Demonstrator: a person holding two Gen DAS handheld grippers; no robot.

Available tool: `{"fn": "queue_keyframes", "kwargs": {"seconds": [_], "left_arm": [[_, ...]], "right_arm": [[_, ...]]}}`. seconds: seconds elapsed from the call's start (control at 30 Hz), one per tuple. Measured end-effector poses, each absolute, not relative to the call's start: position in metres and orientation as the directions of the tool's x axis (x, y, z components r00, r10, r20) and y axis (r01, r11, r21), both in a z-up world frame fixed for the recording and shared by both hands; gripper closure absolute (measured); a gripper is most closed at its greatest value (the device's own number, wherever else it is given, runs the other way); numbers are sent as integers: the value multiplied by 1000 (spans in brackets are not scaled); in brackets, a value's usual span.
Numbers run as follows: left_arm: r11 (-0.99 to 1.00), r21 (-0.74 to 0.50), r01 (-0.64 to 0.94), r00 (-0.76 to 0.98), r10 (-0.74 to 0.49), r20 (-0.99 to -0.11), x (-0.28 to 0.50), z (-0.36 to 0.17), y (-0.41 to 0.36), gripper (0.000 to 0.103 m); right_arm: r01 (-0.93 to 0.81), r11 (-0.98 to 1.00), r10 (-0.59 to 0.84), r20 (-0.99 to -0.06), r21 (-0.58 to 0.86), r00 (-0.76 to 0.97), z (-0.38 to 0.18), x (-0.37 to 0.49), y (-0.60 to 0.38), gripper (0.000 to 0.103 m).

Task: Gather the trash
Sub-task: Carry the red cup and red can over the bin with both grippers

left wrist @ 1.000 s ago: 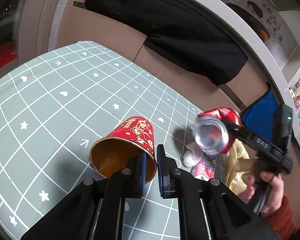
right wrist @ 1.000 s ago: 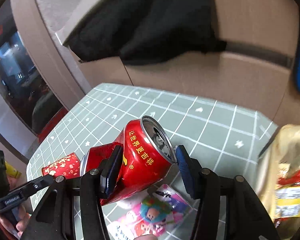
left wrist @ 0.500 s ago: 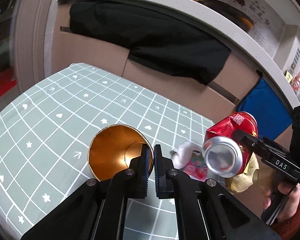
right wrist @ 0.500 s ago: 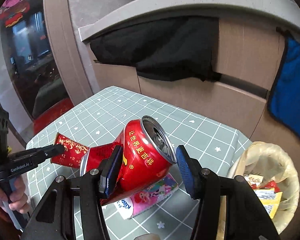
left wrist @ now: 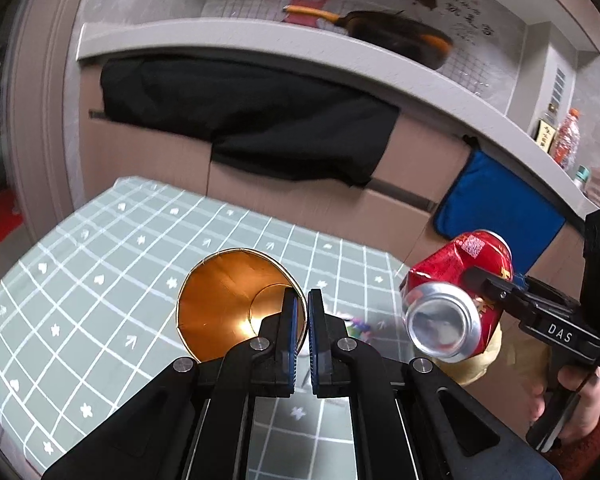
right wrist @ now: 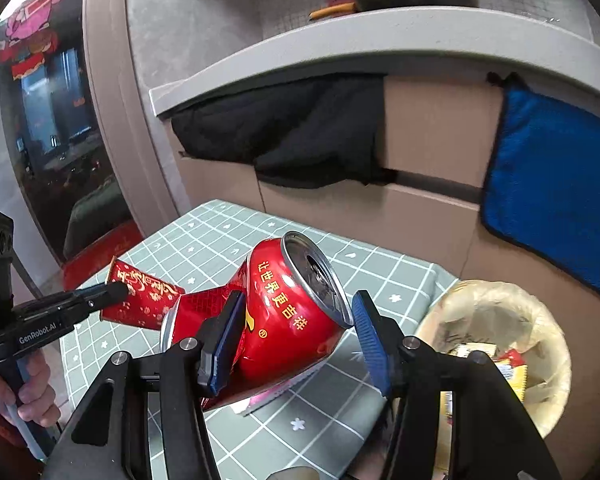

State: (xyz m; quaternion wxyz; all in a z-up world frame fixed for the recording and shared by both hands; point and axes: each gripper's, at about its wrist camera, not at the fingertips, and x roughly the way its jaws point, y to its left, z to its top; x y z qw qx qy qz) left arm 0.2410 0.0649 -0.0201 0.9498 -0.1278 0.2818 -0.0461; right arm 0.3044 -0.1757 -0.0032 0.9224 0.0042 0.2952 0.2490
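- Since a second ago both grippers have come up off the table (left wrist: 100, 280): the paper cup (left wrist: 236, 304) lay on its side on the cloth then, now it hangs clear above it, mouth toward the left camera.
- Left gripper (left wrist: 302, 320): jaws have just closed; now clamped on the cup's rim, one finger inside the wall, one outside.
- Cup from the right view (right wrist: 140, 300): red with gold print, held tilted in the air, just left of the can.
- Right gripper (right wrist: 296, 340): pads set wide, gripping the crushed red can (right wrist: 284, 312); opening unchanged. Can is tilted, open top pointing up and away.
- Can from the left view (left wrist: 456, 300): right of the cup, above the table's right edge.
- Bin (right wrist: 500, 344) with pale liner: on the floor beside the table, right of the can, wrappers inside.
- Pink wrapper (right wrist: 268, 396) lies on the table under the can.
- Black cloth (left wrist: 252, 120) and blue cloth (right wrist: 552, 196) hang on the cabinet beyond the table.
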Motion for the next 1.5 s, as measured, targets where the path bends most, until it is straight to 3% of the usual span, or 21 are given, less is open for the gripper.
{"fn": "queue_keyframes", "kwargs": {"seconds": [0.37,0.63,0.87,1.5], "left_arm": [[941,-227,249,866,-322,-383,256,47,-31,98],[883,-232,409,817,-467,-338,275,61,-111,98],[851,-243,466,753,-526,-395,301,37,-152,98],[835,-296,464,647,-547,-531,352,-29,-177,98]], "right_arm": [[-343,934,350,-432,96,831,42,275,-253,51],[-184,982,183,-367,30,912,64,257,-326,51],[-108,992,123,-350,64,929,59,258,-369,51],[-73,992,114,-482,103,869,-6,310,-385,51]]}}
